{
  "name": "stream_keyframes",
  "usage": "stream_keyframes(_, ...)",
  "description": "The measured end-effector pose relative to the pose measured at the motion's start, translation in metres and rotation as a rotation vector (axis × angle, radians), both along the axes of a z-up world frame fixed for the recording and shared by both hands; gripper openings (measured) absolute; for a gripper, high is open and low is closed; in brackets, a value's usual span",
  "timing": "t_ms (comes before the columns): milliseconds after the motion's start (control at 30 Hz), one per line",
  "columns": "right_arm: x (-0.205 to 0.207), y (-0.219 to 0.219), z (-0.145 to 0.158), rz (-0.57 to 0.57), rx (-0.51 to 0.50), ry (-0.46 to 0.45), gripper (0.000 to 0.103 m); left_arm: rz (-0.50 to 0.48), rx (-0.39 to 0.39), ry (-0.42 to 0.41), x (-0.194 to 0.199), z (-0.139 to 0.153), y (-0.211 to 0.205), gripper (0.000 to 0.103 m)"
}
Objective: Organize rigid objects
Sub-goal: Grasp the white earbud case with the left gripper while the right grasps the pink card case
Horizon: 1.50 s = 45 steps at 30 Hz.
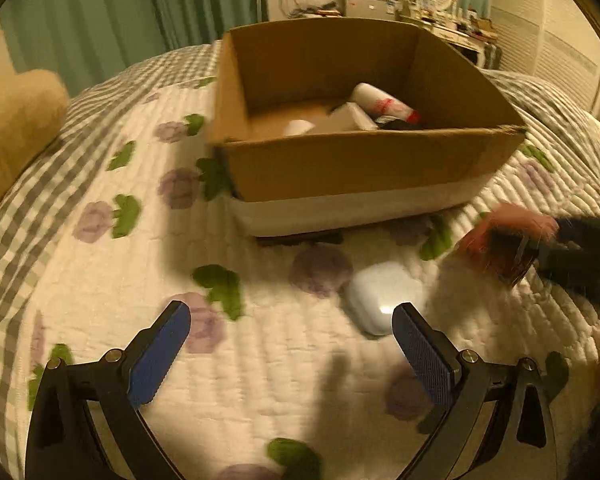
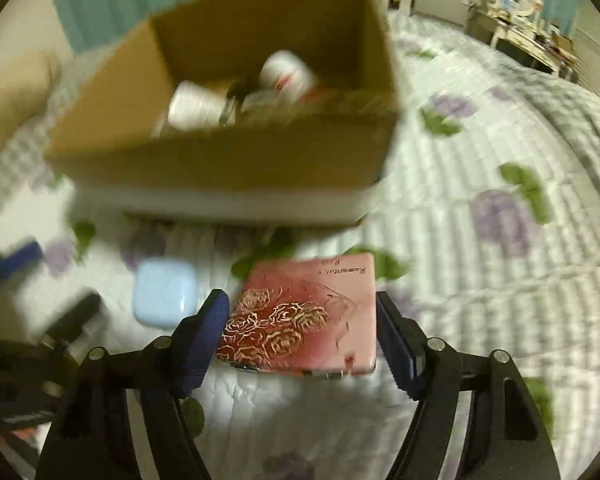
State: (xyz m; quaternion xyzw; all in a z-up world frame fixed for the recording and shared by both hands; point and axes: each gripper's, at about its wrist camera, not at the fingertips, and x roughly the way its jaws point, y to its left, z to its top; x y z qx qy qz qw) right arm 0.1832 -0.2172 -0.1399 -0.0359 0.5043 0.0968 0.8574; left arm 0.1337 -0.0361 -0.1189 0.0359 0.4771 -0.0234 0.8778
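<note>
A cardboard box (image 1: pixel 356 168) stands on the bed and holds a white bottle with red print (image 1: pixel 384 103) and other white items. It also shows in the right wrist view (image 2: pixel 220 160). A pale blue case (image 1: pixel 380 296) lies on the quilt in front of it, just ahead of my open, empty left gripper (image 1: pixel 292 320); it also shows in the right wrist view (image 2: pixel 164 292). My right gripper (image 2: pixel 300 312) is shut on a pink box with a rose pattern (image 2: pixel 308 316), held just above the quilt. In the left wrist view the right gripper (image 1: pixel 540 252) is at the right, blurred.
The bed has a white quilt with purple flowers and green leaves (image 1: pixel 100 216). A tan pillow (image 1: pixel 12 128) lies at the left. Green curtains and a cluttered dresser (image 1: pixel 440 12) stand behind the bed.
</note>
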Motion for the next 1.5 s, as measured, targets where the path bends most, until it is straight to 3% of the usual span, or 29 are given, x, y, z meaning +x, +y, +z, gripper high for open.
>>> stream_keyframes(33,0.001,-0.008,0.008,0.013,0.041,-0.006,0.017,-0.008,-0.002,0.004,0.001,-0.001,-0.005,0.103)
stream_keyframes(100,0.003,-0.014,0.016,0.011,0.000,-0.020,0.017,-0.020,-0.007,0.017,0.006,-0.006,-0.018,0.103)
stream_keyframes(233,0.013,-0.029,-0.003,0.006,0.041,0.050,0.012,-0.017,0.002,0.052,0.018,-0.024,-0.033,0.103)
stream_keyframes(400,0.015,-0.055,-0.005,-0.026,0.120,0.063,0.010,-0.004,0.024,0.071,0.028,-0.041,-0.040,0.100)
stream_keyframes(433,0.015,-0.056,-0.005,-0.022,0.126,0.074,0.010,-0.013,0.021,0.068,0.029,-0.042,-0.042,0.095)
stream_keyframes(500,0.018,-0.057,-0.014,-0.026,0.112,0.105,0.011,-0.038,0.010,0.077,0.031,-0.045,-0.046,0.069)
stream_keyframes(533,0.018,-0.052,-0.019,-0.028,0.101,0.118,0.020,-0.050,0.010,0.078,0.032,-0.046,-0.048,0.065)
stream_keyframes(567,0.018,-0.051,-0.021,-0.027,0.097,0.123,0.034,-0.063,0.009,0.073,0.031,-0.046,-0.049,0.057)
stream_keyframes(733,0.010,-0.044,-0.020,-0.002,0.108,0.116,0.068,-0.055,-0.023,0.045,0.024,-0.036,-0.039,0.057)
stream_keyframes(867,0.014,-0.028,-0.032,0.035,0.057,0.159,0.080,-0.032,-0.037,-0.010,0.010,-0.017,-0.027,0.057)
stream_keyframes(933,0.015,-0.018,-0.041,0.079,0.054,0.201,0.092,-0.028,-0.037,-0.023,0.005,-0.012,-0.022,0.057)
stream_keyframes(1067,0.018,-0.003,-0.057,0.097,-0.031,0.241,0.098,-0.029,-0.047,-0.020,-0.001,-0.012,-0.014,0.057)
stream_keyframes(1267,0.020,0.017,-0.069,0.108,-0.128,0.248,0.098,-0.022,-0.077,-0.019,-0.010,-0.008,-0.009,0.057)
stream_keyframes(1367,0.015,0.021,-0.064,0.099,-0.142,0.202,0.083,-0.021,-0.077,-0.025,-0.011,-0.005,-0.004,0.057)
stream_keyframes(1500,-0.004,0.021,-0.048,0.105,-0.159,0.137,0.077,-0.030,-0.070,-0.037,-0.013,-0.002,-0.004,0.057)
